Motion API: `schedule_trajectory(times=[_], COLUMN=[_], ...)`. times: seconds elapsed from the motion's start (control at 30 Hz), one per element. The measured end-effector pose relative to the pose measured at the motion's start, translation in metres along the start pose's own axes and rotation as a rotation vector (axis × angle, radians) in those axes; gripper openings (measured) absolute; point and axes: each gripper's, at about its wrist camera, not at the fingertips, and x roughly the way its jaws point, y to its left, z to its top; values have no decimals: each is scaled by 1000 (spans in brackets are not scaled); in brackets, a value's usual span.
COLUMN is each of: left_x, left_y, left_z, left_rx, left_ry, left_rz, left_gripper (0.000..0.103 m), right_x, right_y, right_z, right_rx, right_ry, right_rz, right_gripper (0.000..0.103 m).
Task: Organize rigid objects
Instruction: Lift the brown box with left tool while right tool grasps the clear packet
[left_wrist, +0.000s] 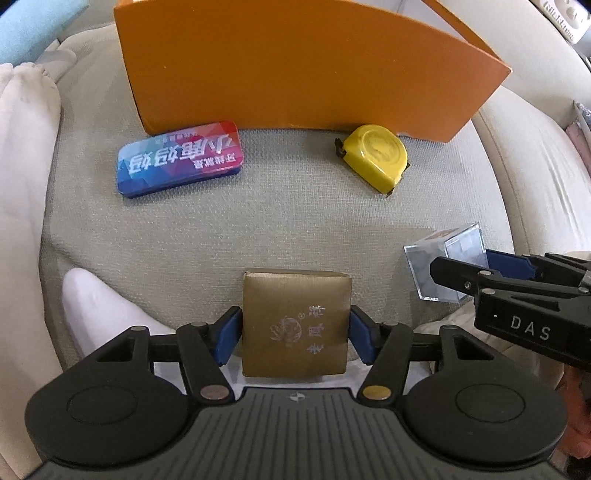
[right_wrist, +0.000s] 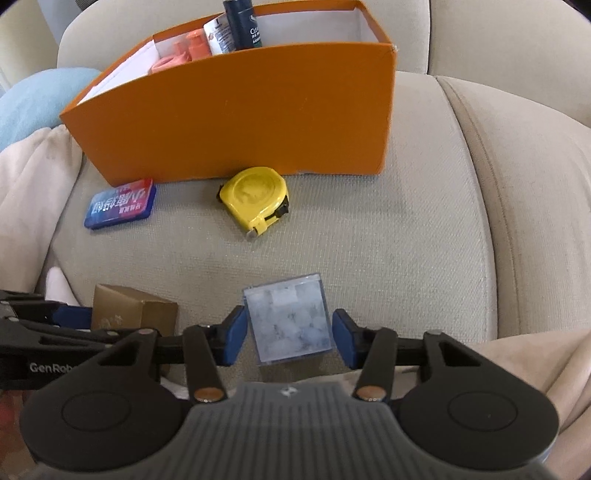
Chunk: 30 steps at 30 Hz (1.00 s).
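Your left gripper (left_wrist: 294, 334) has its blue pads (left_wrist: 228, 339) pressed against both sides of the gold box (left_wrist: 295, 321); the fingers are closed on it at roughly the box's width. Your right gripper (right_wrist: 289, 334) brackets the clear plastic case (right_wrist: 288, 323): the left pad sits at the case's edge, while a narrow gap shows at the right pad, so the grip is not closed on it. In the left wrist view this case (left_wrist: 448, 254) lies just right of the gold box, with the right gripper's finger across it.

Both items rest at the near edge of the beige sofa cushion (right_wrist: 388, 236). Farther out, the yellow tape measure (right_wrist: 255, 199) and the blue-and-red tin (right_wrist: 120, 208) lie just in front of the orange box (right_wrist: 236, 118), well apart from each other. Bottles (right_wrist: 240, 26) and orange items stand inside that box.
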Motion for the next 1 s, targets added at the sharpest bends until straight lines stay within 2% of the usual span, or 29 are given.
schedule_trajectory(times=[0.33,0.5,0.7,0.87,1.0], left_x=[-38,-63,-103,-111,-107], left_y=[-1,-2,0,7,15], left_z=[14,46,73,108,139], left_rx=[-16,-2,-3,-7,2], left_ry=[-103,-136,-229,-276,-279], left_rz=[-111,-146,-191,-228,-233], left_gripper=[70,70,70,70,70], right_x=[-22,-40,-73,-89,-86], right_y=[-1,5,13,17,19], right_z=[5,20,50,82,112], right_rx=[0,-12,-18,-26,-44], right_ry=[-89,-138,-222,-288,-306], right_rz=[25,39,68,98,91], right_gripper=[50,50,50,50,49])
